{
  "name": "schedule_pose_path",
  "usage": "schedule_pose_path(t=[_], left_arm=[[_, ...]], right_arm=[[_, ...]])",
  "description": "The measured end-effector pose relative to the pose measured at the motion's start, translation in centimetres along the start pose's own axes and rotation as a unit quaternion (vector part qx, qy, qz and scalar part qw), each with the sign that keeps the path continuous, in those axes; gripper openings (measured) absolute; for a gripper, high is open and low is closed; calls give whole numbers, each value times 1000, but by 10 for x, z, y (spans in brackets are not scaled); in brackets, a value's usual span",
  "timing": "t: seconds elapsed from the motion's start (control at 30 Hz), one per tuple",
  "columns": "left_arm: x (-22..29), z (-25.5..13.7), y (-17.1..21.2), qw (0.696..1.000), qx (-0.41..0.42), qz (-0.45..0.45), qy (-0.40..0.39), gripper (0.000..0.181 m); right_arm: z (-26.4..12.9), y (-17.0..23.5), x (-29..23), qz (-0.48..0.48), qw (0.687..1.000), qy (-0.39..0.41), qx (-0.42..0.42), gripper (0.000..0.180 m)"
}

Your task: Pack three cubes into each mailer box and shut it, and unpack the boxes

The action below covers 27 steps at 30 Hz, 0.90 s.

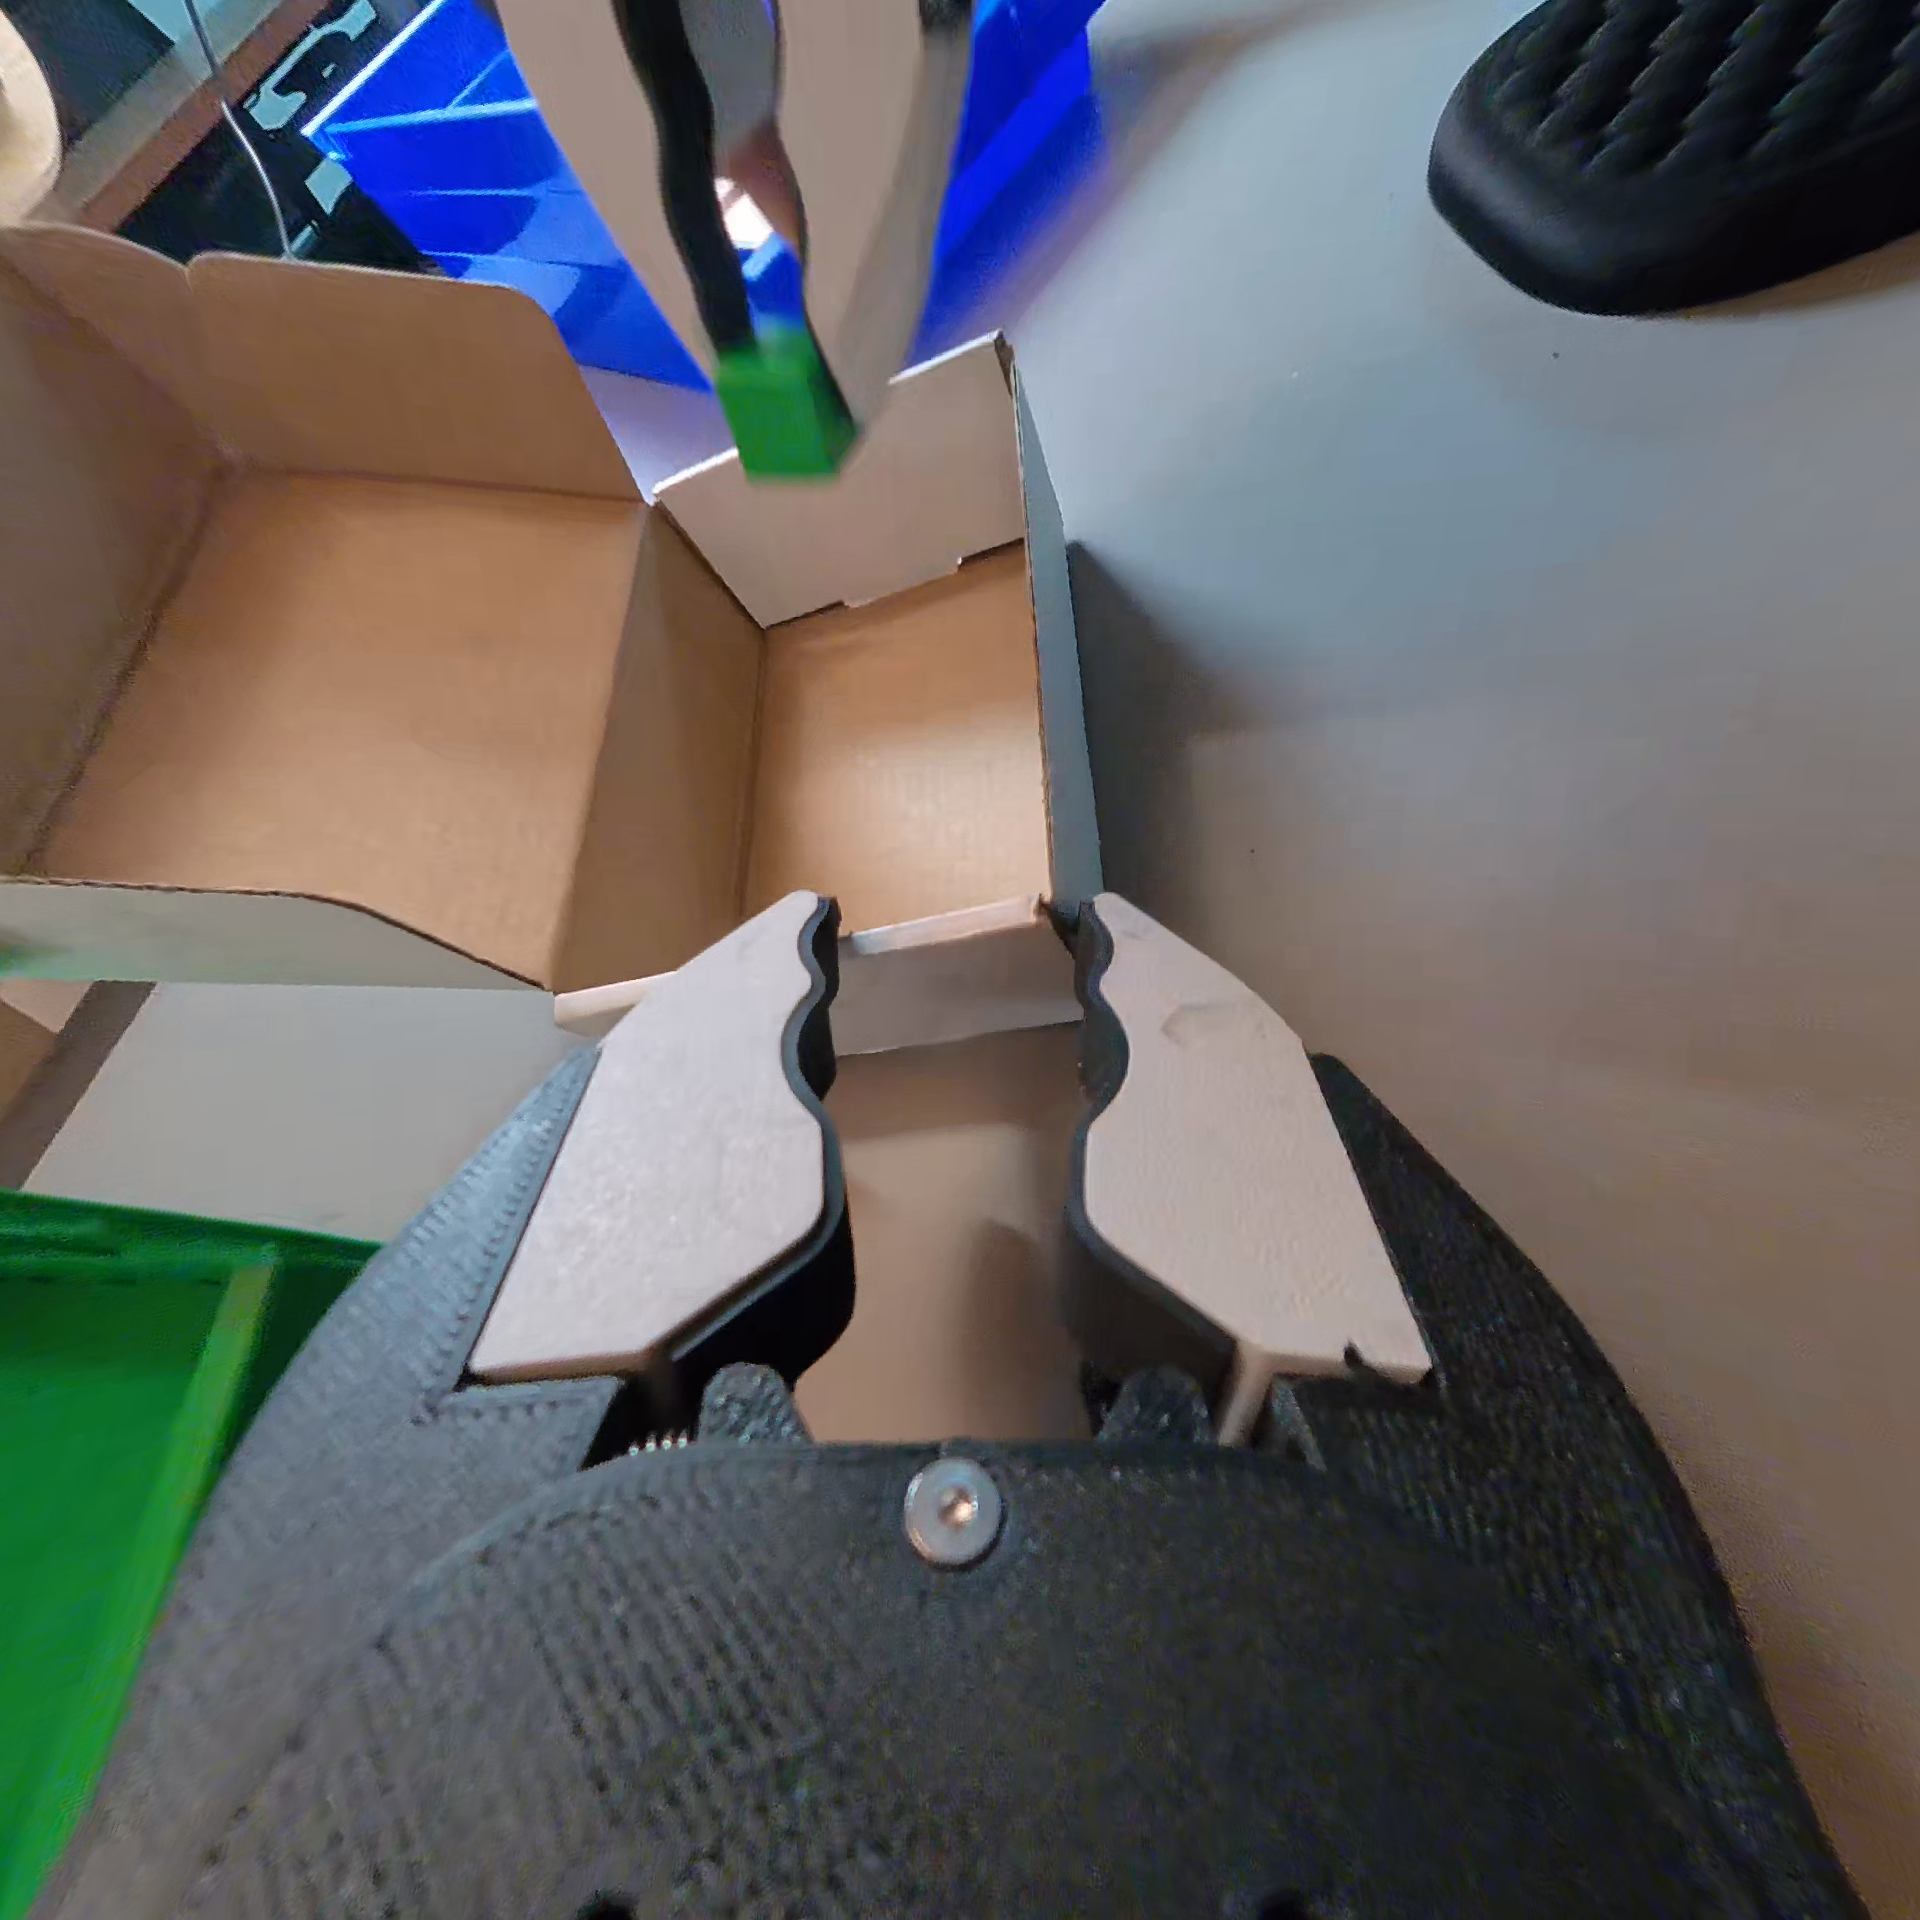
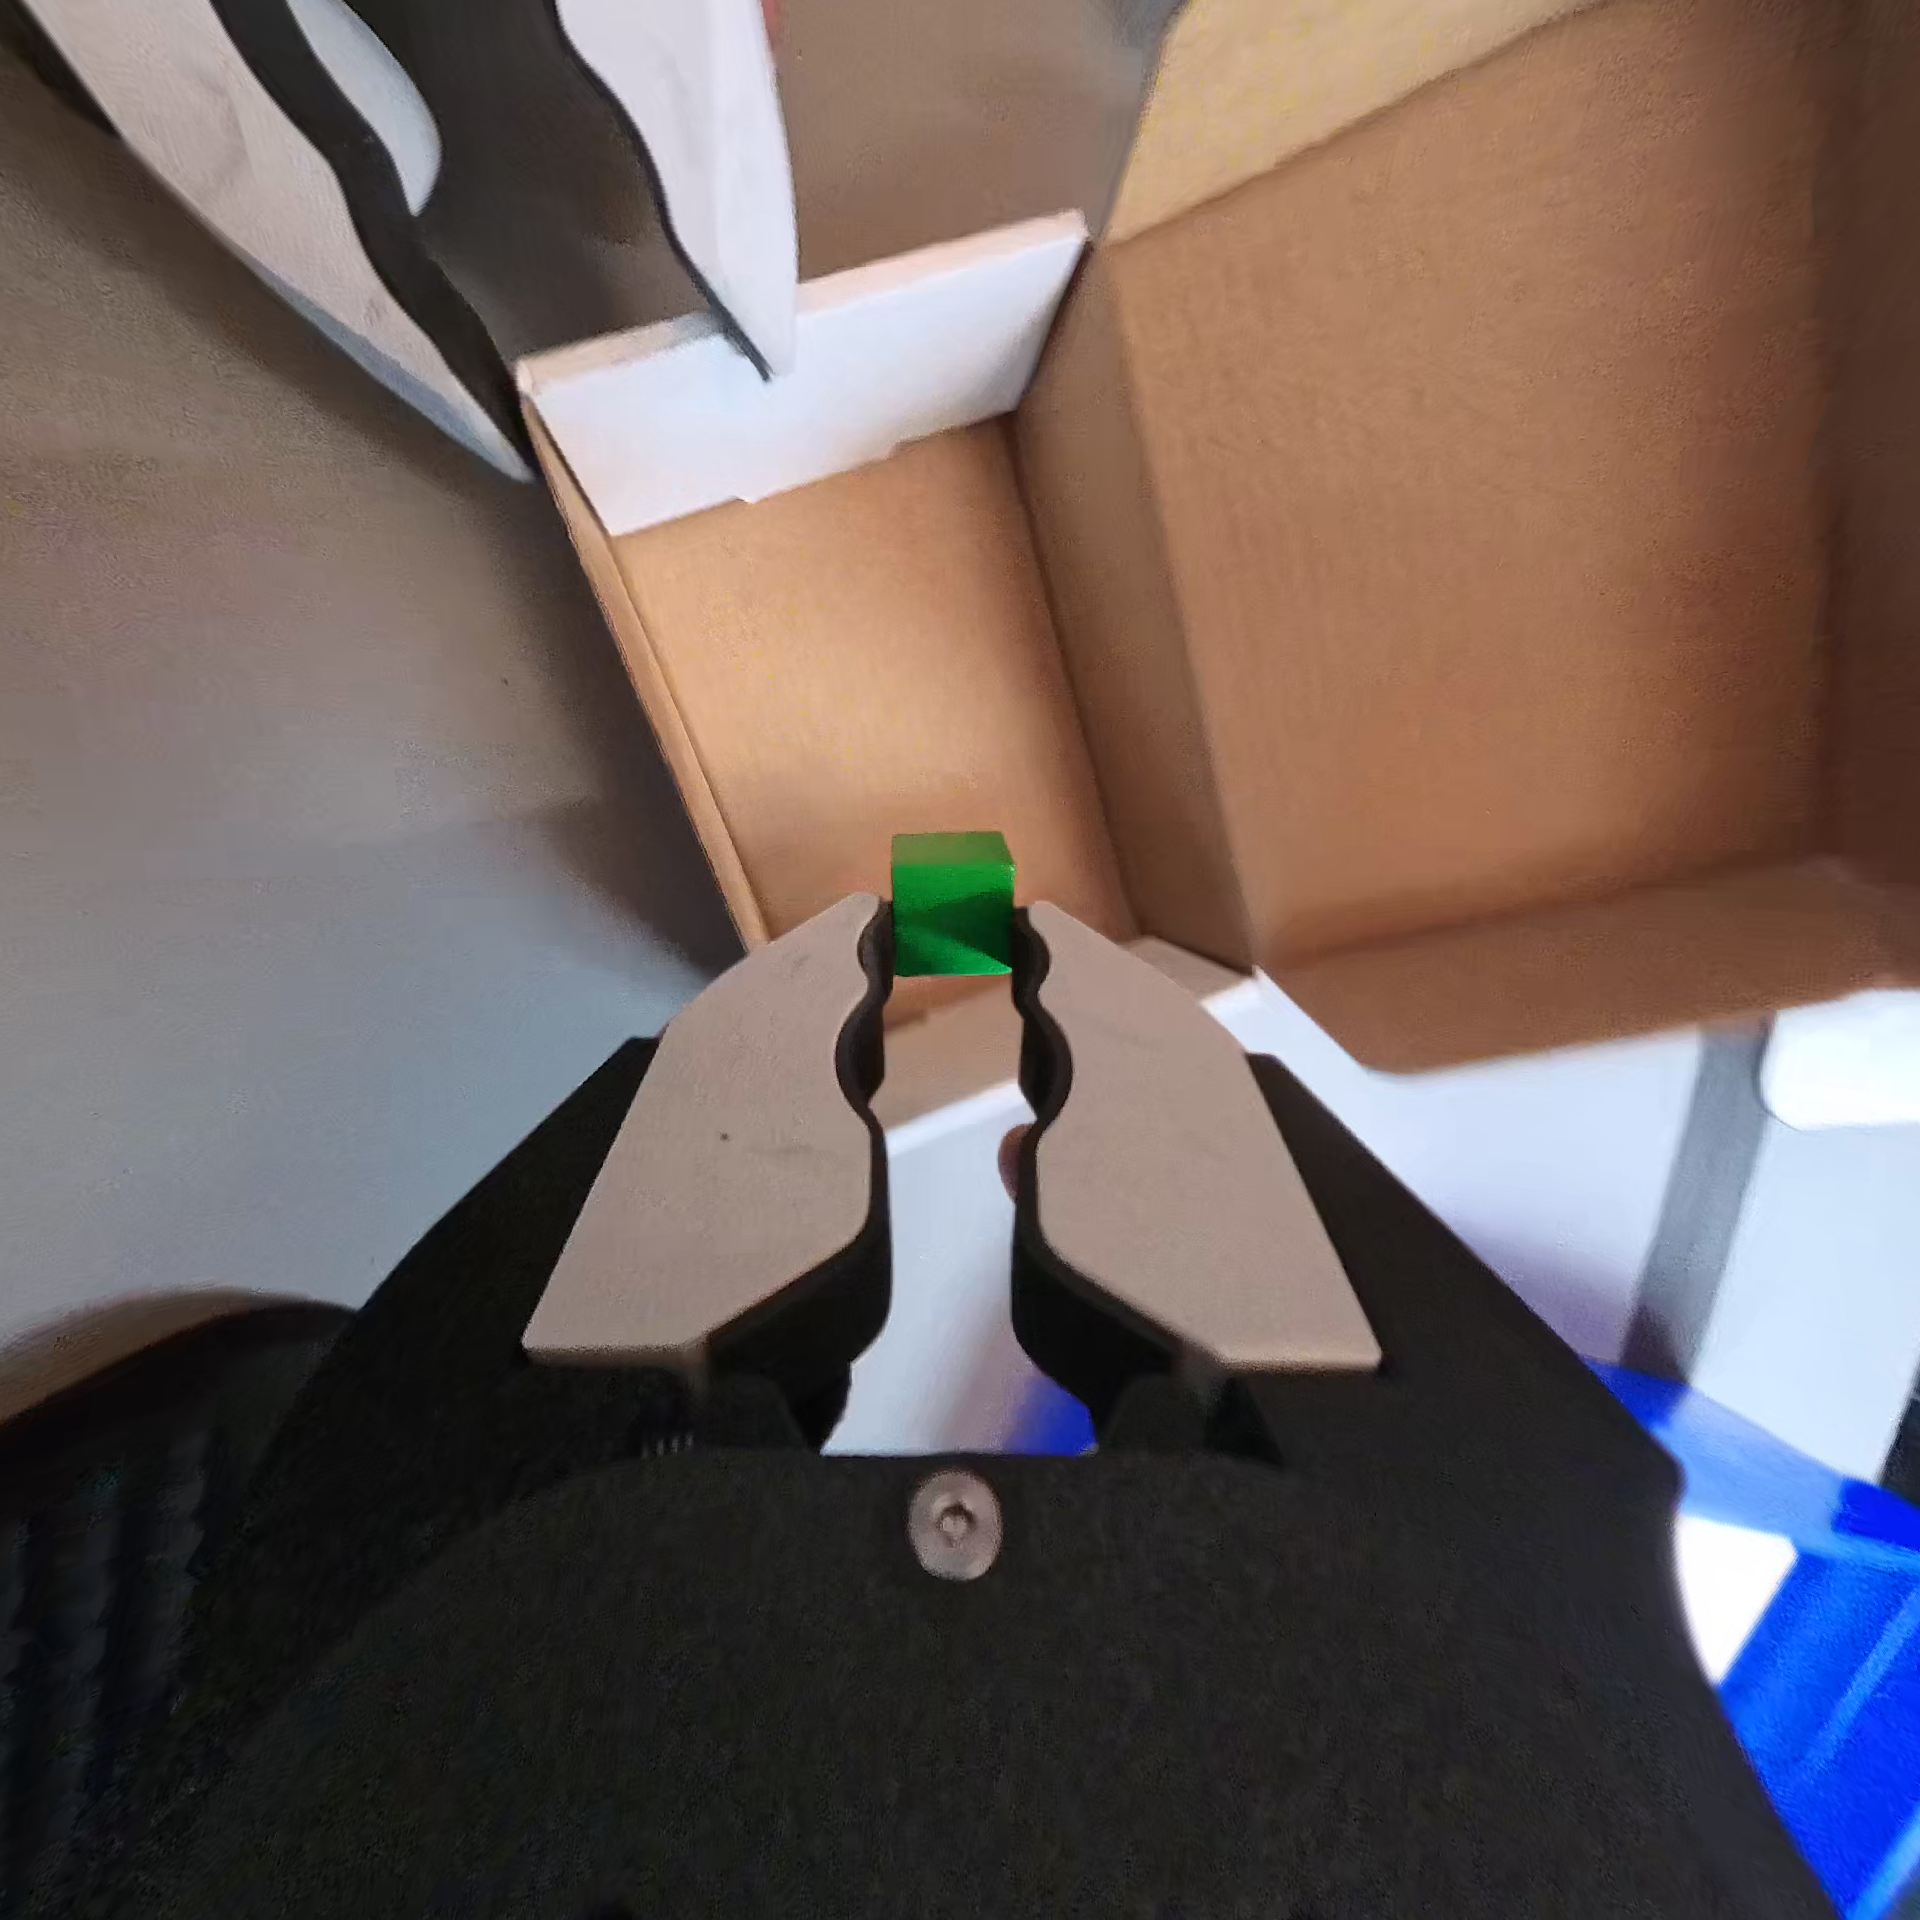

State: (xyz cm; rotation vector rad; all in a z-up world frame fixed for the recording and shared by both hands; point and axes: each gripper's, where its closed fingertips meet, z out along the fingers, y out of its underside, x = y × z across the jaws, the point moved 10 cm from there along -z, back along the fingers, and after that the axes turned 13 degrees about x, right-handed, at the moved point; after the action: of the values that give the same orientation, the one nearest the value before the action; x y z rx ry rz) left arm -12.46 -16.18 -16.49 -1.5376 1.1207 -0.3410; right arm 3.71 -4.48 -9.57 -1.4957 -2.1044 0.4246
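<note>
A brown mailer box [image 1: 894, 748] with white outer walls stands open on the grey table; its narrow section holds nothing. My left gripper [image 1: 956, 925] is at the box's near white wall [image 1: 956, 987], one fingertip at each end of it, pads touching, by the right corner. My right gripper [image 2: 951, 925] is shut on a small green cube [image 2: 951, 904] and holds it above the floor [image 2: 831, 675] of the narrow section, near its end. The left wrist view shows the right gripper [image 1: 790, 395] coming down from above with the cube [image 1: 790, 416]. The left gripper [image 2: 639, 410] shows at the top of the right wrist view.
A wider cardboard section [image 1: 364, 675] adjoins on the left, with raised flaps. A blue bin [image 1: 499, 187] stands behind the box. A green tray [image 1: 104, 1455] is at the near left. A black ribbed object [image 1: 1683, 145] lies on the grey table [image 1: 1455, 727] at the far right. My right fingertips sit around 10 cm from my left ones. The right tips stand about 20 cm off the black ribbed object [image 1: 1683, 145].
</note>
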Motion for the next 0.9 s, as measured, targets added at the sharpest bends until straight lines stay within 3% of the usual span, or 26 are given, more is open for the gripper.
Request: schedule_pose_path(t=[0.2, 0.37, 0.57, 0.9], left_arm=[[-7, -7, 4, 1000, -6, 9, -16, 43], [-12, -11, 7, 1000, -8, 4, -22, 43], [-12, -10, 8, 1000, -8, 4, -24, 43], [-13, -11, 9, 1000, -3, -5, -26, 43]], right_arm=[[-75, 31, 38, 40, 996, 74, -36, 21], [-106, 106, 75, 108, 979, 123, -122, 21], [-95, 196, 93, 168, 957, 116, -206, 21], [-57, 229, 100, 165, 945, 67, -274, 22]])
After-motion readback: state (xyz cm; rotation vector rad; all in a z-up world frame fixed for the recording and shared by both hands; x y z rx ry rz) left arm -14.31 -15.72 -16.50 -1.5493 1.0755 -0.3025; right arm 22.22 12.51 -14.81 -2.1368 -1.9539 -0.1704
